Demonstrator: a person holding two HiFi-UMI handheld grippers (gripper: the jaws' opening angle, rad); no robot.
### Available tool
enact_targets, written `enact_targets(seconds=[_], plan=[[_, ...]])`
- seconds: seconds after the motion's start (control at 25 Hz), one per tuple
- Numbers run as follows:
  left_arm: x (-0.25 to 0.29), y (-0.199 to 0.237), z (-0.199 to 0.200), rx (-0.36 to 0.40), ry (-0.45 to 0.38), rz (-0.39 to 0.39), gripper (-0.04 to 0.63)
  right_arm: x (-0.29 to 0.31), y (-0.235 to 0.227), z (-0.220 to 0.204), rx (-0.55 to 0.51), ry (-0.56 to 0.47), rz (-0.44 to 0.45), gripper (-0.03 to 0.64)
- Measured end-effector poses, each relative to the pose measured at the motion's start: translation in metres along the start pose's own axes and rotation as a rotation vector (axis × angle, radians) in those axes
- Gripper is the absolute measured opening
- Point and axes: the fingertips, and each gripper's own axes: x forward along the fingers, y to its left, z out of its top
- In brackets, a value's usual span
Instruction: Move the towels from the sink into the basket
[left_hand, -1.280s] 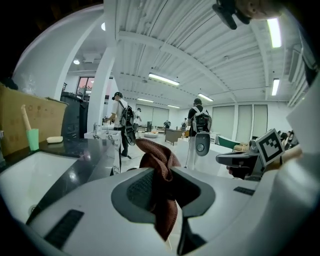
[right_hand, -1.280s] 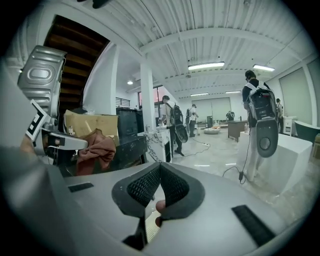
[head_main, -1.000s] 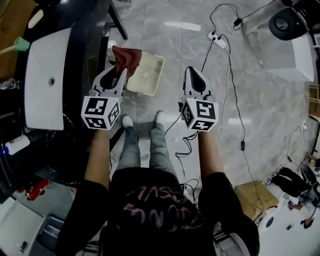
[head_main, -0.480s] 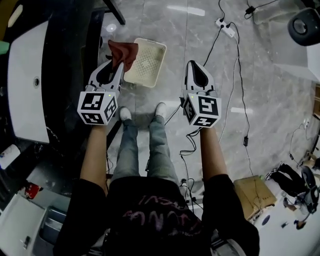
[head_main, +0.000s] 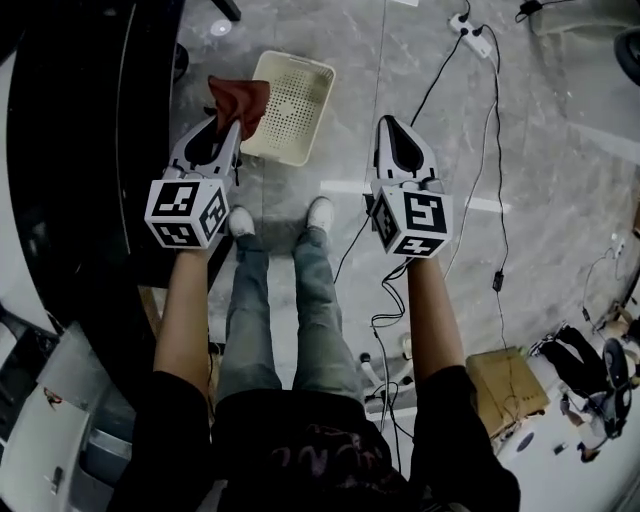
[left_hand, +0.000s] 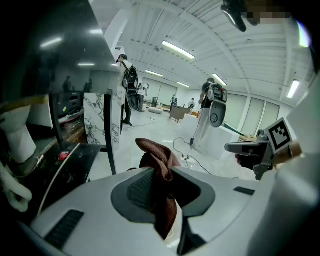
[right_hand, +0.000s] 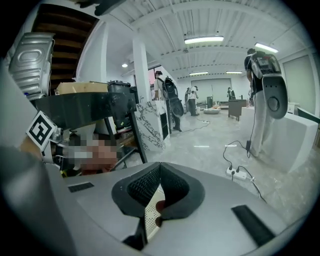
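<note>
The grey marbled floor (head_main: 560, 200) carried a cream perforated basket (head_main: 297, 112), a white power strip (head_main: 472, 32) and a cardboard box (head_main: 508, 385).

Legible text: none.
Shirt (head_main: 320, 452), near edge: pink print, upside down, too blurred to read.
Left marker cube (head_main: 185, 212), right marker cube (head_main: 412, 222): b/w square codes only, no letters/nos.

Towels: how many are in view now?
1: a brown towel clamped in the left gripper, by the basket's left rim. Others may be out of frame.
</note>
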Motion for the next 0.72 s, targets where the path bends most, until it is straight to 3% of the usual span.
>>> enact_targets(seconds=[0.44, 0.72], plan=[[0.083, 0.032, -0.118, -0.03, 0.123, 0.015, 0.094, 0.082, -0.016, -0.117, 0.037, 0.086, 0.036, 0.015], [0.125, 0.04, -0.175, -0.024, 0.149, -0.009, 0.095, 0.117, -0.025, -0.182, 0.069, 0.101, 0.034, 0.015]])
